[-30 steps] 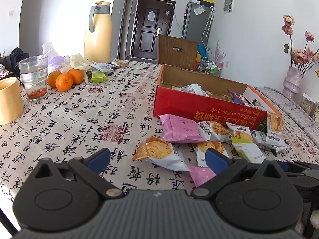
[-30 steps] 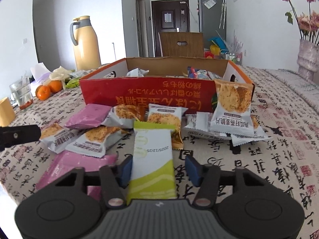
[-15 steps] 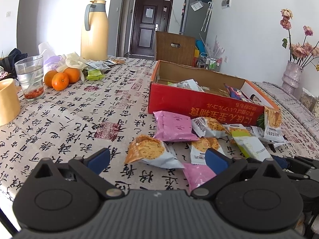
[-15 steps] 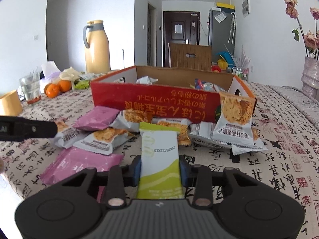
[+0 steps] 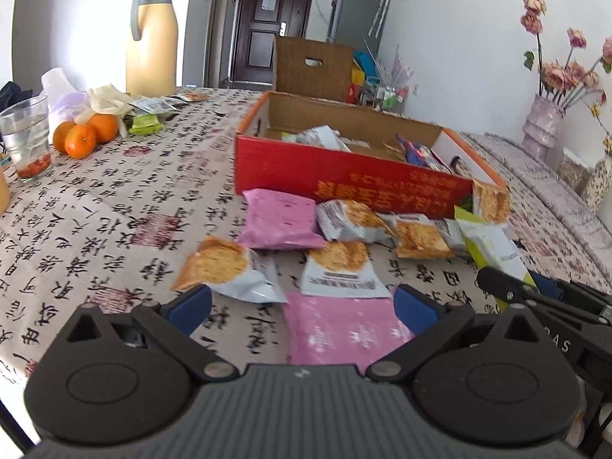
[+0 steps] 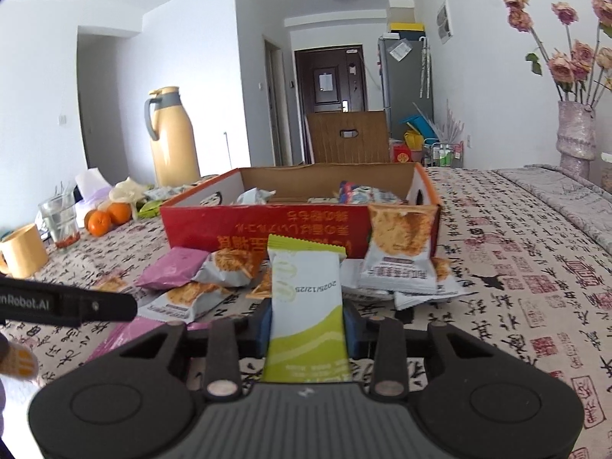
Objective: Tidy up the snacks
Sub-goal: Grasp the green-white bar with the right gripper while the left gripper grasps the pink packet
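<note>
My right gripper is shut on a green and white snack packet, lifted off the tablecloth and standing upright between the blue pads. Beyond it stands the red cardboard box holding several snacks. My left gripper stands open low over the table, with a pink packet and a biscuit packet lying between its blue fingers. The held packet and the right gripper show at the right of the left wrist view. Several more packets lie before the box.
A yellow thermos, oranges, a glass and a yellow mug stand at the left. A vase with dried roses stands at the right. A brown chair back stands behind the box.
My right gripper shut on the green and white packet and raised it off the table. My left gripper moved closer over the pink packet, still open.
</note>
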A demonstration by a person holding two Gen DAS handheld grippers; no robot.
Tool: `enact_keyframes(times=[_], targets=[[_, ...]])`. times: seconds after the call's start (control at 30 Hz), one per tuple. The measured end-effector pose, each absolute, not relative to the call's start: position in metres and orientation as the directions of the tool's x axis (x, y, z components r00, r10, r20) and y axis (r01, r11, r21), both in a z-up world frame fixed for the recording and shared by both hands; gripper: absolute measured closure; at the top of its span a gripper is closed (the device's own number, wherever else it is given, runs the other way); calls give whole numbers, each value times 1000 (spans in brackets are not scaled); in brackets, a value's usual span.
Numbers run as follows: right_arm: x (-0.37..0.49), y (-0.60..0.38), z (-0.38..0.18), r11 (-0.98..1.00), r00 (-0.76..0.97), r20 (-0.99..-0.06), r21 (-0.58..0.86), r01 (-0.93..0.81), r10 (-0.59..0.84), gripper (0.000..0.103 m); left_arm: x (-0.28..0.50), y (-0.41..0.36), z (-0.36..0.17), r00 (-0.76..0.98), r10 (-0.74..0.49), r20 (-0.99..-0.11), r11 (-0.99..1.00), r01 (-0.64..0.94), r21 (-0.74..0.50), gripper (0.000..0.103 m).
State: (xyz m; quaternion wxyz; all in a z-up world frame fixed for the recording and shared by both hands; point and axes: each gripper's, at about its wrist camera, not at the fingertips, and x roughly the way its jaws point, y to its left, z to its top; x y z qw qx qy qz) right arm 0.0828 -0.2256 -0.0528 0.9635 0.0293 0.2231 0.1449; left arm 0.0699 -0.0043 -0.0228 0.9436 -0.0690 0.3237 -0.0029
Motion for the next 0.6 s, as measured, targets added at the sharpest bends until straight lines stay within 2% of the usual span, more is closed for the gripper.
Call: enact_keyframes(times=[0.4, 0.6], targets=[[85, -249, -61, 959, 865, -416, 160, -235, 282, 68, 82, -42, -28, 756, -61, -652, 995, -9, -103, 0], [87, -254, -65, 955, 861, -417, 180, -236, 291, 68, 89, -49, -36, 730, -15, -684, 998, -36, -60, 0]])
